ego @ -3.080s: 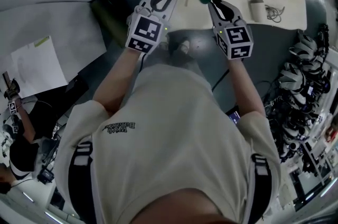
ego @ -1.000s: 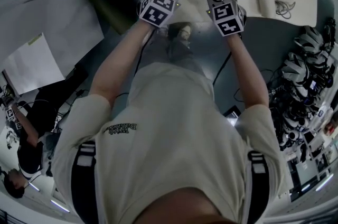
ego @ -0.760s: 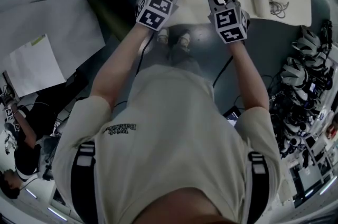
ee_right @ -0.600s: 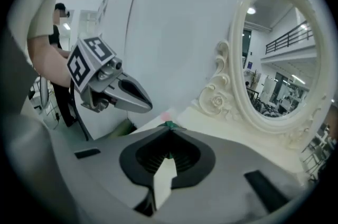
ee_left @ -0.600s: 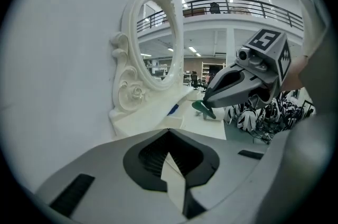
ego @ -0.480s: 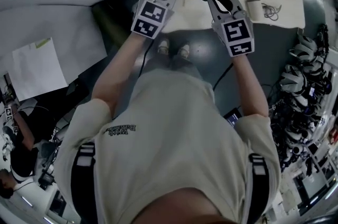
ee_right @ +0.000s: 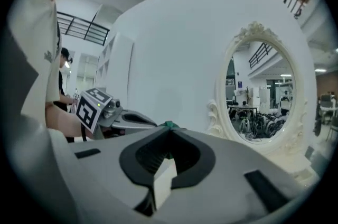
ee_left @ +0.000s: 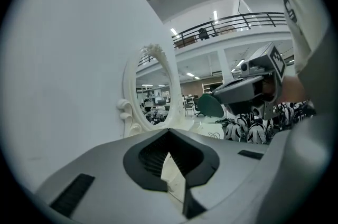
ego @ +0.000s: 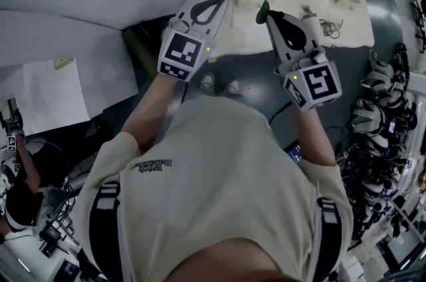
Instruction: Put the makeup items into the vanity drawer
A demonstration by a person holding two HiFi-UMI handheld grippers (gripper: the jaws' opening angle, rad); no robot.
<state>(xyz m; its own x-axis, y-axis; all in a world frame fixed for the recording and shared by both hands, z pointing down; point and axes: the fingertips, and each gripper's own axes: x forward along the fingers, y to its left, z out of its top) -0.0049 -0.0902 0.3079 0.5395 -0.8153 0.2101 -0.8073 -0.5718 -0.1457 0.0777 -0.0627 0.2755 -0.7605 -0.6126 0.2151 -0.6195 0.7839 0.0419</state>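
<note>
Cream vanity worktop (ego: 247, 36), oval mirror (ee_right: 258, 92) at its back. Left hand-held gripper (ego: 221, 0) over worktop's front edge, jaws clenched, nothing between. Right hand-held gripper (ego: 267, 14) over same edge, grasping green makeup item (ego: 262, 8) at jaw tips.

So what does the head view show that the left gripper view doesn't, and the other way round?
Only the head view: the person's torso, shoes and white sheets at the left. Only the left gripper view: the oval mirror's glass with a hall reflected, and a railed balcony above. Both: the white vanity and the right gripper, its fingers shut on a green makeup item.
</note>
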